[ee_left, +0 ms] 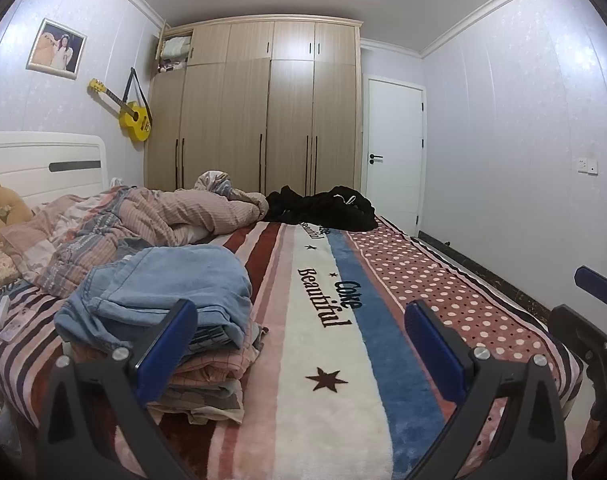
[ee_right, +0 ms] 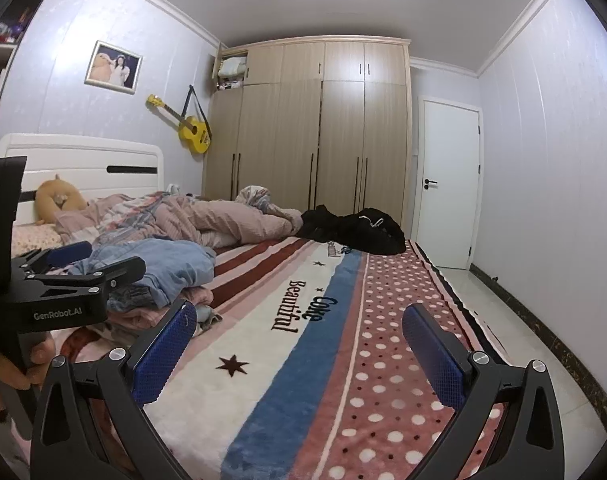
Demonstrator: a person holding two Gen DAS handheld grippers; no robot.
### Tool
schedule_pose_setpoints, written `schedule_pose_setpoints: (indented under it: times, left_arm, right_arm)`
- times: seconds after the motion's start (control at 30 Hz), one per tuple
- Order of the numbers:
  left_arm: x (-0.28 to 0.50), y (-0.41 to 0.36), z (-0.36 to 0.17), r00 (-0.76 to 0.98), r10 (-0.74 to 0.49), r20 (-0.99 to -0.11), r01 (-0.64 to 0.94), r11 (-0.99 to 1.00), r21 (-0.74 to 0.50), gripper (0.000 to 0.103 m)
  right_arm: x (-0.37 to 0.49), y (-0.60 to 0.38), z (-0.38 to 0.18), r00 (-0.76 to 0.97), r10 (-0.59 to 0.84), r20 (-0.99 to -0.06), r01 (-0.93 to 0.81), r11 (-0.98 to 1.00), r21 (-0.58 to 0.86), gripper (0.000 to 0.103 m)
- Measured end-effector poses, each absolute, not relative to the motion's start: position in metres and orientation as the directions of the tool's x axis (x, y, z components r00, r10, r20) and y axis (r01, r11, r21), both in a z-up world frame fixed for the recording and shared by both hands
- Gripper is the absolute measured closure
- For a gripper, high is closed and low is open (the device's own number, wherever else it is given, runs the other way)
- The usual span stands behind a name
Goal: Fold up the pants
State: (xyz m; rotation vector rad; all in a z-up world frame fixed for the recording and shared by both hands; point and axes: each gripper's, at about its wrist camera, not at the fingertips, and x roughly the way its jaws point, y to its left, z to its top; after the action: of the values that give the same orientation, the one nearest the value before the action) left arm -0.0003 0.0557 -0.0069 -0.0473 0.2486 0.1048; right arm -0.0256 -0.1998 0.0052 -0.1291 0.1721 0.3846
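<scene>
Striped bed blanket (ee_left: 335, 360), both grippers wide apart, empty

A home bedroom. A bed (ee_left: 327, 360) under a striped, dotted blanket stretches ahead of the tongs, with a rumpled pink quilt (ee_left: 143, 220) and white headboard (ee_left: 43, 160) off to their left. Straight beyond stands a tall wooden wardrobe (ee_left: 263, 120), a white door (ee_left: 395, 152) to its right. On the left wall hang a yellow guitar (ee_left: 133, 118) and a framed photo (ee_left: 57, 49).
</scene>
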Motion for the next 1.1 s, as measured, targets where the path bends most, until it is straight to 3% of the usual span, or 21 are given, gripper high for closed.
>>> schedule_pose_setpoints:
  times: [1.1]
  left_arm:
    - [0.0008,0.0563,-0.0096,0.963,0.099,-0.25,-0.111,0.993,-0.035,0.001]
  right_arm:
    - [-0.0287,-0.1921,0.0022,0.912,0.363,-0.191,-0.383,0.92,-0.08,0.0]
